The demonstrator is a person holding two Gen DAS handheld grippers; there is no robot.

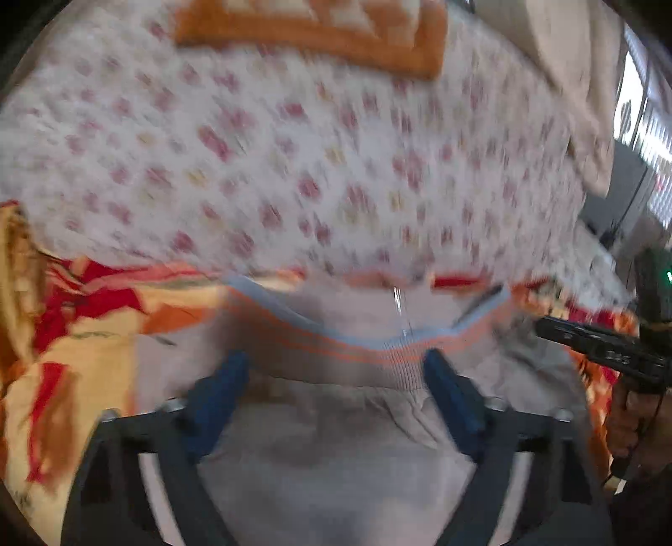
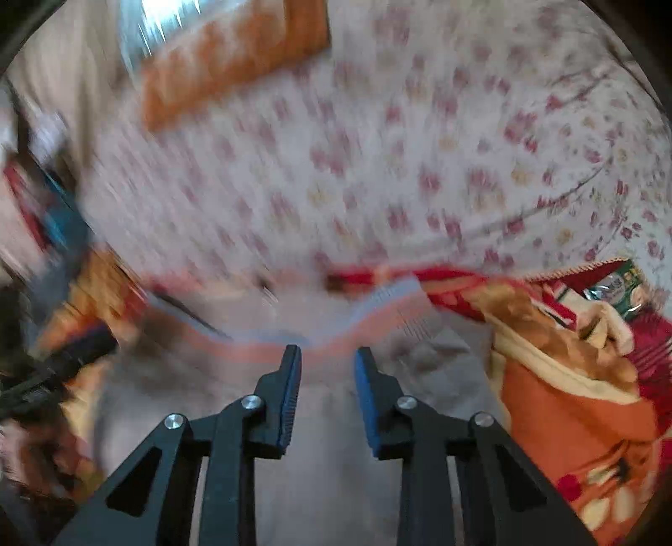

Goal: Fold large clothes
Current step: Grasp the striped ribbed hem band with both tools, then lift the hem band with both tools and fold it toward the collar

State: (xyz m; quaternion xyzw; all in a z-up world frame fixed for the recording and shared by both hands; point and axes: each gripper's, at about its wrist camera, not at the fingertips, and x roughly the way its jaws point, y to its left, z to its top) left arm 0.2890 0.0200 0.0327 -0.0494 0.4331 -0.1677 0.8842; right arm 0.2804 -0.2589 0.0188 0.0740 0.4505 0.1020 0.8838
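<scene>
A grey garment [image 1: 336, 441] lay flat on the bed, right under both tools. Its striped band [image 1: 319, 336], blue on the edge with thin orange lines, ran from side to side just past the tips of the left hand-held gripper [image 1: 336, 369]. The long way of the garment ran from that band back toward the person. A small zip [image 1: 399, 302] showed in the middle, beyond the band.

The left hand-held gripper stood wide, with its blue pads apart and only cloth below them; nothing was pinched. The right hand-held gripper [image 2: 327, 357] stood narrower, with a gap between its pads, and it held nothing. The same band [image 2: 260, 348] lay just past its tips.

Farther ahead of both tools, the bed sheet [image 1: 294, 168] was white with little pink and yellow flowers. An orange and white towel [image 1: 327, 38] lay at the far end. A red, orange and yellow blanket [image 2: 579, 399] was bunched to the right of the right tool, and more of it lay left of the left tool. Both pictures were blurry.
</scene>
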